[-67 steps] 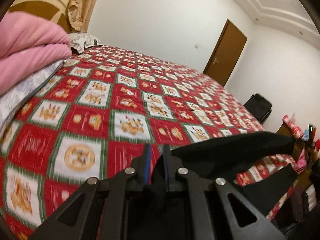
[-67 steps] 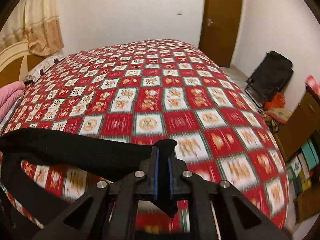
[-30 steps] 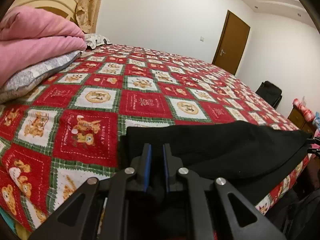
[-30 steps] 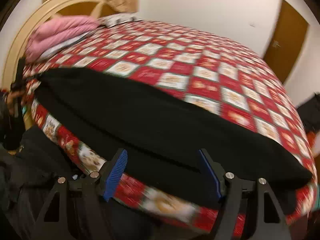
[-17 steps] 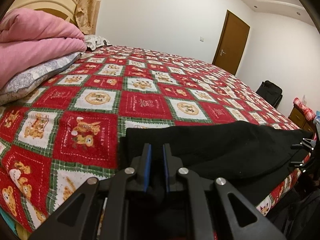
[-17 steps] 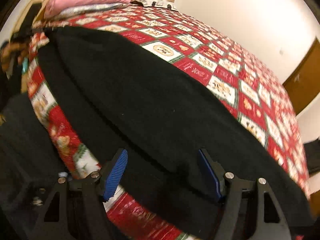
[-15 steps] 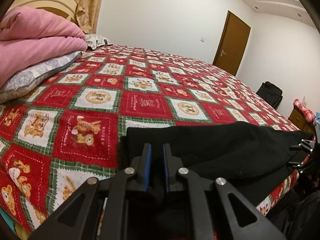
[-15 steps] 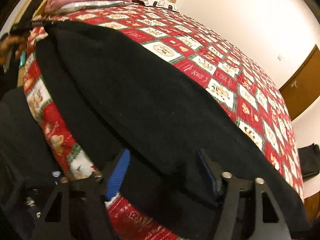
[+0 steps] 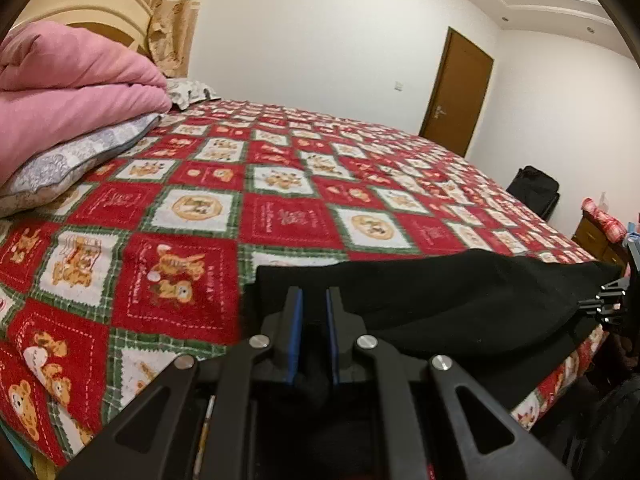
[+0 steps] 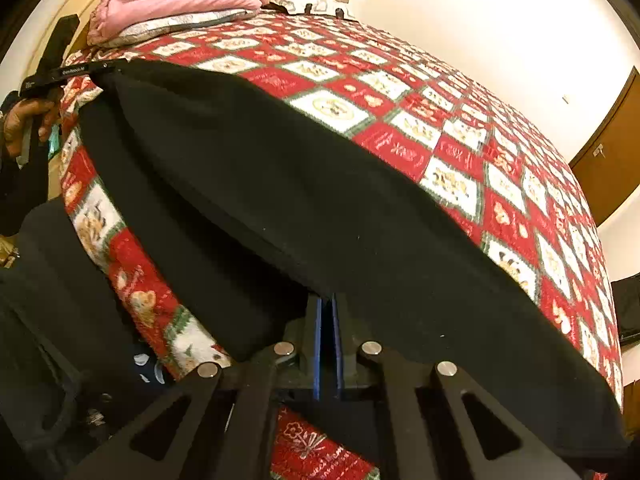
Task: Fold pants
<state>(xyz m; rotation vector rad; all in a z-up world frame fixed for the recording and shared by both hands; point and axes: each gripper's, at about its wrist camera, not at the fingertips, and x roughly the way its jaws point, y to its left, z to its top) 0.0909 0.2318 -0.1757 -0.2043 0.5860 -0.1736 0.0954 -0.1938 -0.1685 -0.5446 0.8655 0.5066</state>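
Observation:
Black pants (image 10: 300, 200) lie stretched along the near edge of the bed, one part hanging over its side. My right gripper (image 10: 327, 340) is at the pants' near hem; its jaws are closing tight, with black cloth pinched between the blue pads. In the left wrist view the pants (image 9: 440, 300) run off to the right. My left gripper (image 9: 311, 336) is shut on their left end, fabric between its pads. That left gripper (image 10: 60, 72) shows at the far left of the right wrist view, held by a hand (image 10: 24, 120).
A red, white and green checked quilt (image 9: 280, 216) covers the bed. A folded pink blanket (image 9: 68, 92) on a grey pillow (image 9: 72, 164) lies at the headboard end. A brown door (image 9: 456, 88), a black chair (image 9: 532, 192) and a wooden cabinet (image 9: 592, 236) stand beyond.
My right gripper swung down toward the pants' near edge and went from wide open to shut on the cloth. The left gripper kept still, holding its end.

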